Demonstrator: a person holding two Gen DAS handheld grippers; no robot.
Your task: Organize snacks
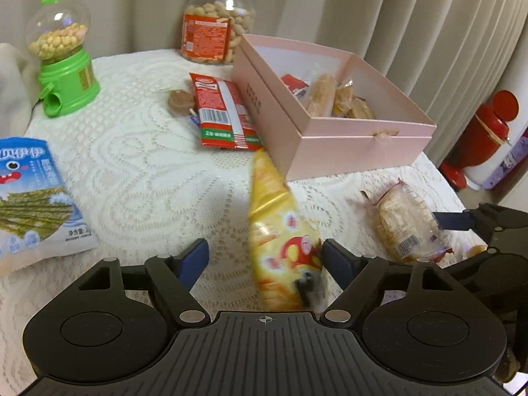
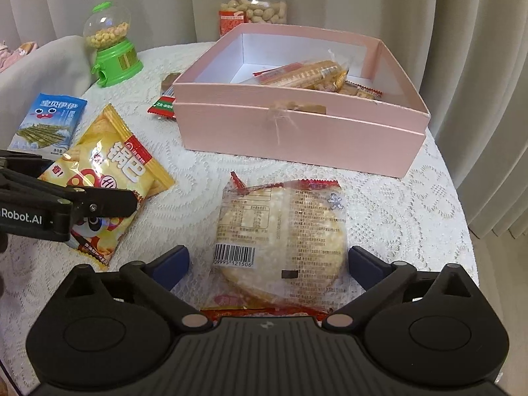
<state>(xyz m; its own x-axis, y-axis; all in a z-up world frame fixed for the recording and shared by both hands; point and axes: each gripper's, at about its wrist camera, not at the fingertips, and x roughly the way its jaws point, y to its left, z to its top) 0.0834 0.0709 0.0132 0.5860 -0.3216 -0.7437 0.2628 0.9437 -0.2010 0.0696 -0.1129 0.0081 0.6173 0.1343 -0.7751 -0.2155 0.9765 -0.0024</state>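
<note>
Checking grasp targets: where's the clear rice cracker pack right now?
In the right wrist view, the rice cracker pack lies flat on the lace tablecloth between the open right gripper fingers, nearer than the pink box.

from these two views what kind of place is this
Most likely a room in a home: a small table under a white lace tablecloth, pleated curtains close behind it, and household snacks such as a jar of peanuts and a pink box.

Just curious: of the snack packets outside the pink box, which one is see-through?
The rice cracker packet between the right gripper's open fingers: its clear wrapper shows the round crackers inside. The others are opaque printed bags.
</note>
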